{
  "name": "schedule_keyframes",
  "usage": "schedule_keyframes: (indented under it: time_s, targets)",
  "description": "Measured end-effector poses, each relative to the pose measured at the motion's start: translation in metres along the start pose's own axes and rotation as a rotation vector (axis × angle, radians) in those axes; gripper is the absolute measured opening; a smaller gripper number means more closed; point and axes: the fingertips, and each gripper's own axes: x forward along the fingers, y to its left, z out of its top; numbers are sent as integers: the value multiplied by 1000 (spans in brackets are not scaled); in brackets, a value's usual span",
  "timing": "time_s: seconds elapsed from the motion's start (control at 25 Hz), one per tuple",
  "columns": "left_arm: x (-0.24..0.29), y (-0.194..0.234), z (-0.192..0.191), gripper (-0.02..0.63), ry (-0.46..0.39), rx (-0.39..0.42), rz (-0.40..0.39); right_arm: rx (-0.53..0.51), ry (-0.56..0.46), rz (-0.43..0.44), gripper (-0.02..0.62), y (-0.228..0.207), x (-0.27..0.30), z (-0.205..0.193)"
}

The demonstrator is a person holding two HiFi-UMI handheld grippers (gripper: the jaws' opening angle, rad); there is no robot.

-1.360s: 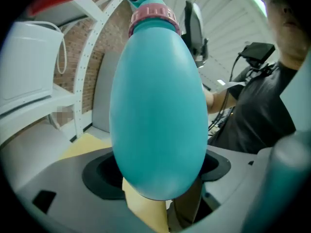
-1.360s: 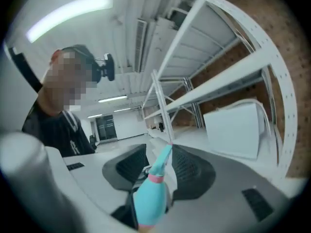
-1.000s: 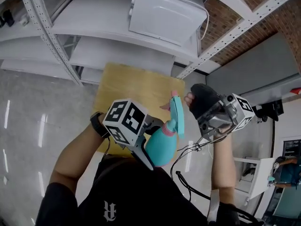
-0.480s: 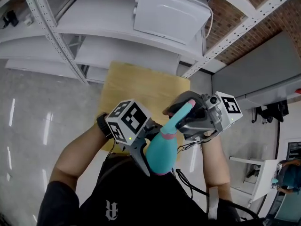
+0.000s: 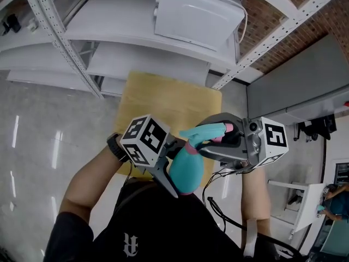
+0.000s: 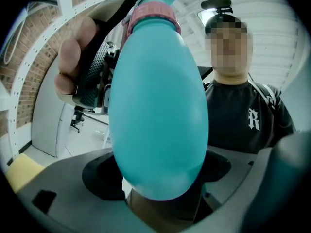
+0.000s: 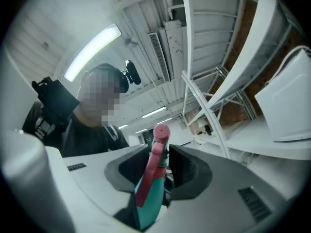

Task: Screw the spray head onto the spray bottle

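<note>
A teal, egg-shaped spray bottle (image 5: 185,171) is held up in front of the person's chest. My left gripper (image 5: 166,171) is shut on its lower body, and in the left gripper view the bottle (image 6: 158,110) fills the space between the jaws. A pink collar (image 6: 151,14) tops it. The teal spray head (image 5: 203,132) with its pink trigger sits on the bottle's neck, nozzle pointing left. My right gripper (image 5: 214,143) is around it, its jaws closing. In the right gripper view the spray head (image 7: 154,178) stands between the dark pads (image 7: 187,171), which touch it.
Below the hands lies a yellow wooden tabletop (image 5: 163,100). White metal shelving (image 5: 109,42) and a white boxy appliance (image 5: 199,10) stand behind it, with a brick wall (image 5: 283,10) at the upper right. Cables (image 5: 218,195) hang from the right gripper.
My right gripper swung in from the right onto the spray head and its jaws narrowed. The spray head turned from pointing up to pointing left. The left gripper and bottle barely moved.
</note>
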Motion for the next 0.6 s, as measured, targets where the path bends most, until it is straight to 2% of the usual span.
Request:
schedule_keyframes:
  time_s: [0.04,0.16,0.24,0.36,0.44,0.48,0.6]
  targets:
    - [2,-1,-1,423,10,4,-11,-1,-4,33,108,4,1,0]
    - [5,-3,-4,423,30,5,-29,-11,27,96,196,15,4,-5]
    - [6,0,-6,423,46,-2,-11,-23,78,60,199,13,8,-10]
    - [4,10,-12,423,99,-19,64,-21,196,-17,160,8,14,-22]
    - [-1,24,-21,422,142,-74,167,53,288,-108,150,-4,7,-34]
    - [-6,35,-28,422,167,-122,247,96,335,-180,148,-15,1,-40]
    - [-32,79,-49,422,262,-261,574,199,419,-467,146,-53,-16,-56]
